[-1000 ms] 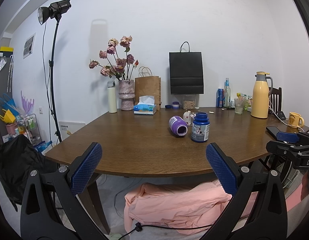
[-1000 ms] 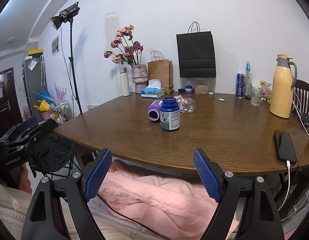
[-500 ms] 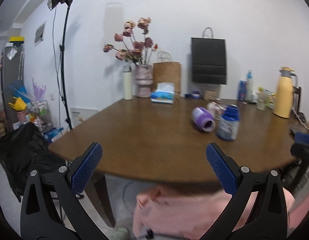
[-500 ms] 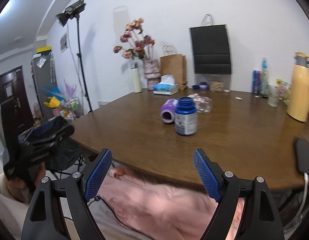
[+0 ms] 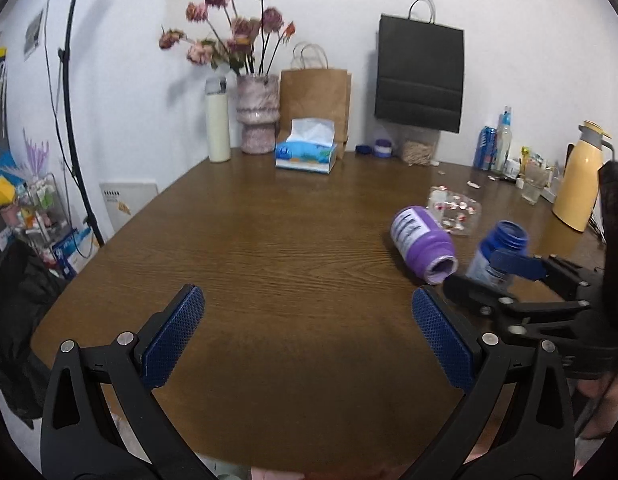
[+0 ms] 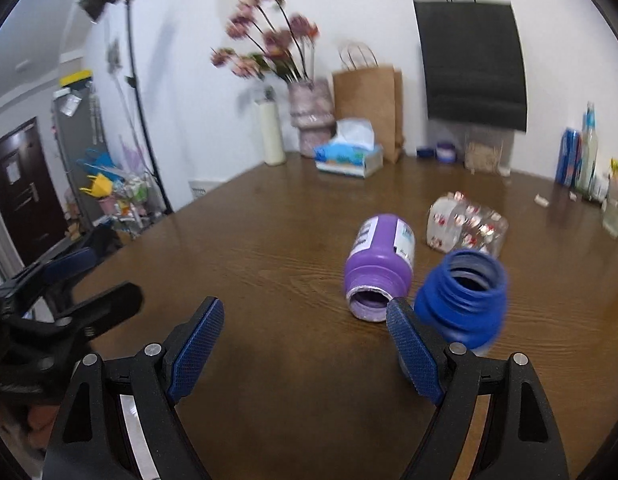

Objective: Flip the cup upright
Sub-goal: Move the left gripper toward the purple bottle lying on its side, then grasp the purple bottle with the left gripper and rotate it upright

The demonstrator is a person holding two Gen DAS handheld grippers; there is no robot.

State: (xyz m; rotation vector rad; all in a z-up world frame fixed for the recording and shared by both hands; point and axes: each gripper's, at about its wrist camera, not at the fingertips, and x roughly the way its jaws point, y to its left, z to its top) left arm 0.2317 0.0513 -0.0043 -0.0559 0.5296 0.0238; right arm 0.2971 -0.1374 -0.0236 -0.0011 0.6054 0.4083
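The right gripper (image 6: pixel 305 344) is hanging low over the near part of the brown bench (image 6: pixel 269 264), and its blue jaws are standing wide apart with nothing between them. The left gripper (image 5: pixel 309 340) is hanging over the bench too, off to the left side, and its jaws are wide apart and empty as well.

Just past the right gripper's right jaw, a blue bottle (image 6: pixel 463 300) is standing up with its mouth open at the top. Right beside it, on its left, a purple bottle (image 6: pixel 379 266) is lying on its side with its open mouth pointing back at the gripper.

Just behind those two, the cup (image 6: pixel 467 229) is lying on its side on the bench. It is see-through, with little red and white pictures all over it. It looks fuzzy, so I cannot tell which way its mouth is pointing.

Farther back, a tissue box (image 6: pixel 349 156) is sitting near a pink vase of flowers (image 6: pixel 311 114). A brown paper bag (image 6: pixel 367 100) and a black bag (image 6: pixel 473 60) are by the white wall.
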